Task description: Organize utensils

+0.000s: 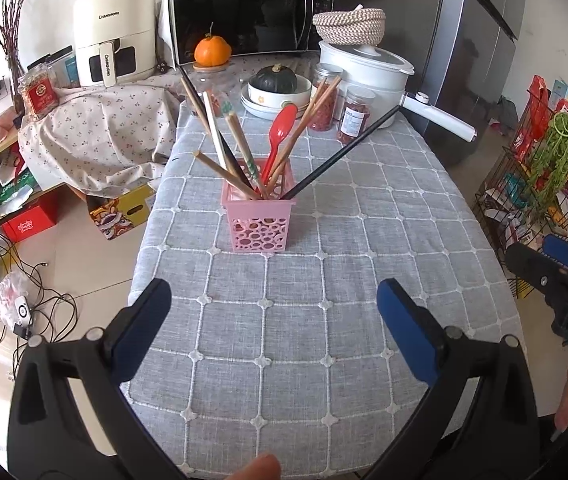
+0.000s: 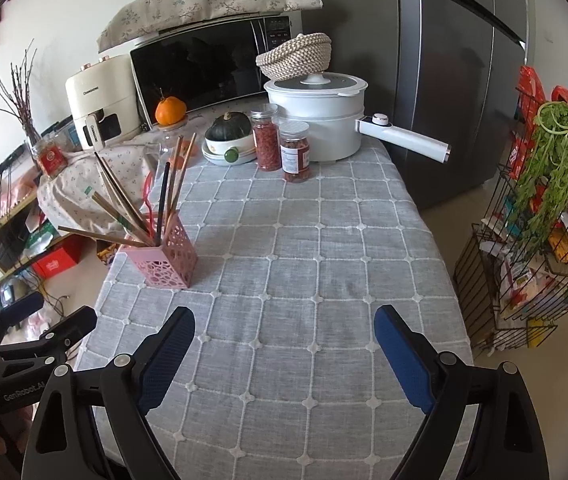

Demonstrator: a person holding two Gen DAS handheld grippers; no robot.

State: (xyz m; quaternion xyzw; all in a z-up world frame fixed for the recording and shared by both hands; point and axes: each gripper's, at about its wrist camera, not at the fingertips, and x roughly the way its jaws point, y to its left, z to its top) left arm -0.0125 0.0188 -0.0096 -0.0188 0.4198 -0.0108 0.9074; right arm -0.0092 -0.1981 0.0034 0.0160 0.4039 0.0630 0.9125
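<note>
A pink perforated utensil basket (image 1: 260,224) stands upright on the grey checked tablecloth (image 1: 323,320). It holds several wooden chopsticks (image 1: 240,144), a black chopstick (image 1: 343,152) leaning right, and a red plastic spoon (image 1: 280,132). My left gripper (image 1: 274,304) is open and empty, hovering over the cloth in front of the basket. In the right wrist view the basket (image 2: 164,260) is at the left, and my right gripper (image 2: 284,336) is open and empty over the cloth to its right. The right gripper also shows at the left wrist view's right edge (image 1: 555,264).
At the table's far end stand a white pot with a long handle (image 2: 323,120), two jars of red contents (image 2: 295,156), a bowl with a dark squash (image 1: 276,88), a microwave (image 1: 244,12) and an air fryer (image 1: 112,36). A wire rack (image 2: 531,240) stands right of the table.
</note>
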